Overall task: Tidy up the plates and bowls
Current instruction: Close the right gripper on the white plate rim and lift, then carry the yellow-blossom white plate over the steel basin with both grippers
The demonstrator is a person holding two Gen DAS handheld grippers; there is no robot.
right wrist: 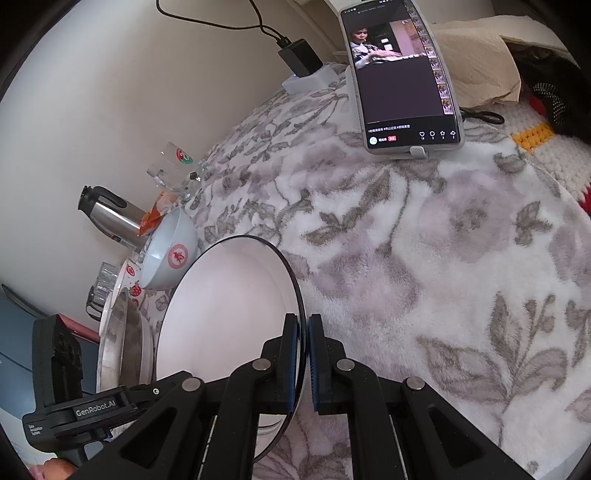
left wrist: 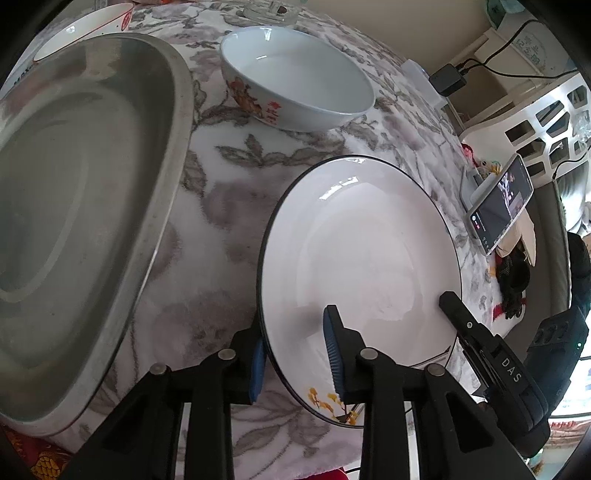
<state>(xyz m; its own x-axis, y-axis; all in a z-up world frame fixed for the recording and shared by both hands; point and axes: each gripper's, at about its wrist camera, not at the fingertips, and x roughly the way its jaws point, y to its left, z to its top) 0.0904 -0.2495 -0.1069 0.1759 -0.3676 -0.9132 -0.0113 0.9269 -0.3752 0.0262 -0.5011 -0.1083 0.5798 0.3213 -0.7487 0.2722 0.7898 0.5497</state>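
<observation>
A white plate with a thin black rim point(left wrist: 362, 251) lies on the floral cloth. My left gripper point(left wrist: 295, 350) straddles its near-left rim, one blue pad outside and one inside, with a gap to the rim. My right gripper point(right wrist: 303, 354) is shut on the same plate point(right wrist: 229, 317) at its right rim; its black finger point(left wrist: 465, 325) shows in the left wrist view. A white bowl with orange print point(left wrist: 295, 81) stands beyond the plate. A steel basin point(left wrist: 74, 206) sits at the left. Another patterned bowl point(left wrist: 85, 29) is behind it.
A phone on a stand point(right wrist: 399, 81) plays video at the table's far side, next to a charger point(right wrist: 299, 57). A steel kettle point(right wrist: 107, 214), a glass point(right wrist: 173, 170) and a bowl point(right wrist: 168, 254) stand by the wall. A white basket point(left wrist: 535, 122) is off the table.
</observation>
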